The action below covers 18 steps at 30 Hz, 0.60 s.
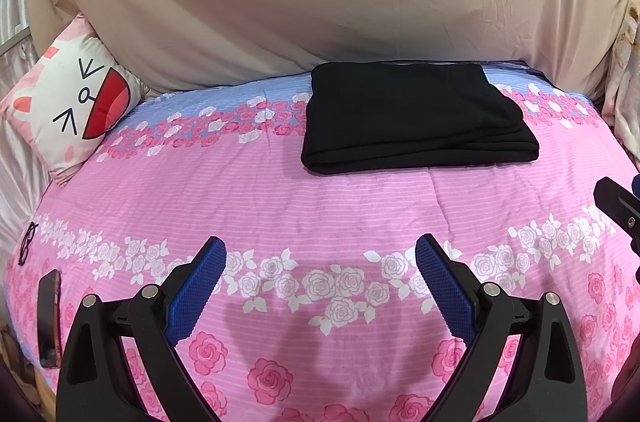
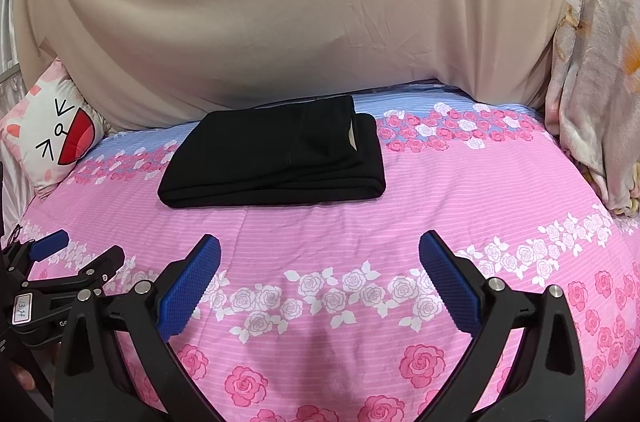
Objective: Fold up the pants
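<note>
Evidently finished, the pink rose-printed quilted bed [image 1: 320, 206] carries the black pants [image 1: 412, 118], folded into a neat layered rectangle near its far edge, while left claw [image 1: 320, 286] and right claw [image 2: 320, 282] hover empty, jaws spread, clear of them.

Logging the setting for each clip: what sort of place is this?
Most likely a bedroom: the folded black pants lie on a bed with a pink rose-print bedspread, a cartoon-face pillow at its left edge.
</note>
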### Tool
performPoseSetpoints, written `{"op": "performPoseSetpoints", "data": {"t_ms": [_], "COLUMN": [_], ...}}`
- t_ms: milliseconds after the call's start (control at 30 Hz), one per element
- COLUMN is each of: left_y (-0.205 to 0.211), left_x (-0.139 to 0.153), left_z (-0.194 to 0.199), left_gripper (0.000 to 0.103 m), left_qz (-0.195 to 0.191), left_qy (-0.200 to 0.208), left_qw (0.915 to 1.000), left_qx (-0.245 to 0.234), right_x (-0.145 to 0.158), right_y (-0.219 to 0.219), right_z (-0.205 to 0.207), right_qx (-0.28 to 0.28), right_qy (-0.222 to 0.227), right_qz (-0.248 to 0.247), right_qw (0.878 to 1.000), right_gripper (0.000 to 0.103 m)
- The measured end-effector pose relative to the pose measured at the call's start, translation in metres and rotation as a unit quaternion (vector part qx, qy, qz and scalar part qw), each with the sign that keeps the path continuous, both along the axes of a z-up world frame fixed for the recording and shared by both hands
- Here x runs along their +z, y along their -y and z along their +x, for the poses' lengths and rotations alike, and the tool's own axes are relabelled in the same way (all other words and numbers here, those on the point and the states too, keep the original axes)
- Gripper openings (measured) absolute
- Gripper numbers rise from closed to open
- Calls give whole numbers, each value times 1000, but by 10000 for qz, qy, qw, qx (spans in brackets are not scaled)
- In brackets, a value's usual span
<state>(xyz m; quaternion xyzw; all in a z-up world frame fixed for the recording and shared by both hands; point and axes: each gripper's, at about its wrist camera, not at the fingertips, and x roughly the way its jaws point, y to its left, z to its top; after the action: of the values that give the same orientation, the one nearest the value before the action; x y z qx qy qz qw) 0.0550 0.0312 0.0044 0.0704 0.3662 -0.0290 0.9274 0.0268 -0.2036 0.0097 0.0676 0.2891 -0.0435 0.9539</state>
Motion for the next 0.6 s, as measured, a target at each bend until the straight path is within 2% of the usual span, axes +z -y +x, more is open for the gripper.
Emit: {"op": "performPoseSetpoints", "data": {"t_ms": [600], "left_y": [-2], "left_x": [0], "left_z": [2], "left_gripper": [94], "left_qz": [-19], "left_qy": [-29], "left_qw": [10000], "left_qx": [-17], "right_x": [-2], "right_y": [3], "right_z": [2], "right_qx": [15], "right_qy": [-35], "right_qz": [7], "right_qw": [10000], "right_gripper": [98]}}
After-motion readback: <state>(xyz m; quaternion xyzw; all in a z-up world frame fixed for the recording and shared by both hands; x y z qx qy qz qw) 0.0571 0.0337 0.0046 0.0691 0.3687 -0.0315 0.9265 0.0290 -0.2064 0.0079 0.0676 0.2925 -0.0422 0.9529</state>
